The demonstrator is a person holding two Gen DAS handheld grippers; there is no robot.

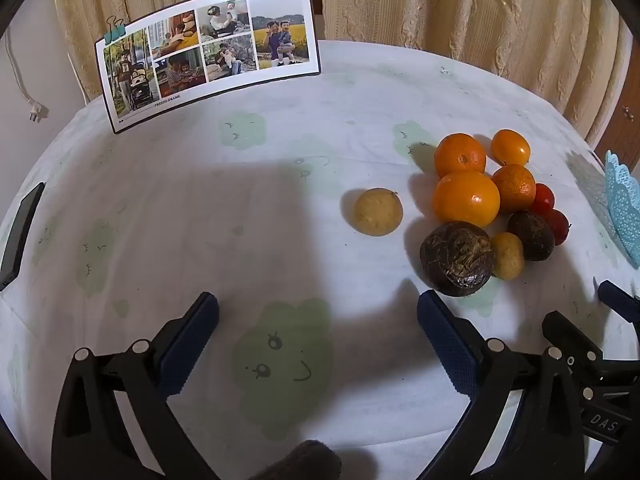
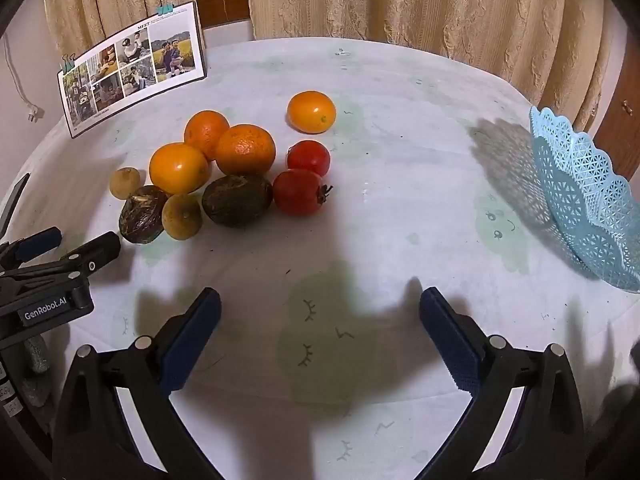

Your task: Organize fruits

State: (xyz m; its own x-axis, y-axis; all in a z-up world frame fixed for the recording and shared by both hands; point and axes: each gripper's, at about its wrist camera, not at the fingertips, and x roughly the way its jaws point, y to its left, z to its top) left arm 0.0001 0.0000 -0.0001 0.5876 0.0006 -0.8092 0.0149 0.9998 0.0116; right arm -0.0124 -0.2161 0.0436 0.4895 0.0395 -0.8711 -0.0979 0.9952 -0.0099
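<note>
Spread fingers (image 2: 192, 340) — fruits (image 2: 236, 152) beyond

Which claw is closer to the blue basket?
Right. The right claw hangs open over the tablecloth with the blue basket just off to its right. The left claw, also open, sits farther over, past the fruit pile, with the basket at its view's far edge.
</note>
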